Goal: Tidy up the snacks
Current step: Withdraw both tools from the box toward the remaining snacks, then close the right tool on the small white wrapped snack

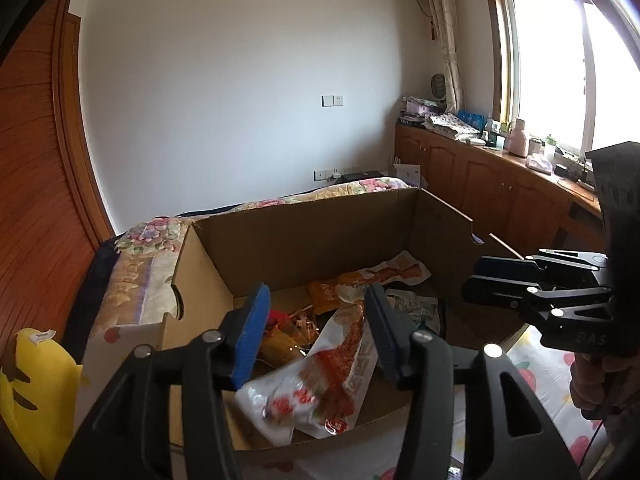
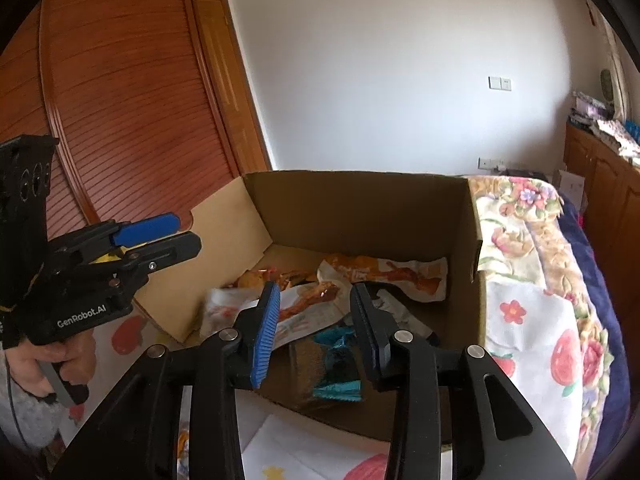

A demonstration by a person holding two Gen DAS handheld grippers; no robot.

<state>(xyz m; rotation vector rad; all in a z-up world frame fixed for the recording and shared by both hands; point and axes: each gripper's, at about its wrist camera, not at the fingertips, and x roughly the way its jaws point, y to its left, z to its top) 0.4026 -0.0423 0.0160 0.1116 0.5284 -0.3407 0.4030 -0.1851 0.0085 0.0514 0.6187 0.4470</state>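
Dropping: we judged the step in hand was letting packets fall into the box, and it would go best with each release made low over the floor of the box, inside its walls.
Left gripper: we held it released, jaws wide apart, with the red-and-white packet lying loose below and between the fingers, at the near edge of the box.
Right gripper: we held it released too, over the teal packet, which lay just inside the near wall and was not pinched.
Snacks: more packets lay scattered over the floor of the box, some overlapping.
Surroundings: the box sat on a bed with a floral cover; a yellow plush lay beside it.
Obstacles: we judged the near wall and side flap could snag a low finger, and the two grippers were near enough to collide.
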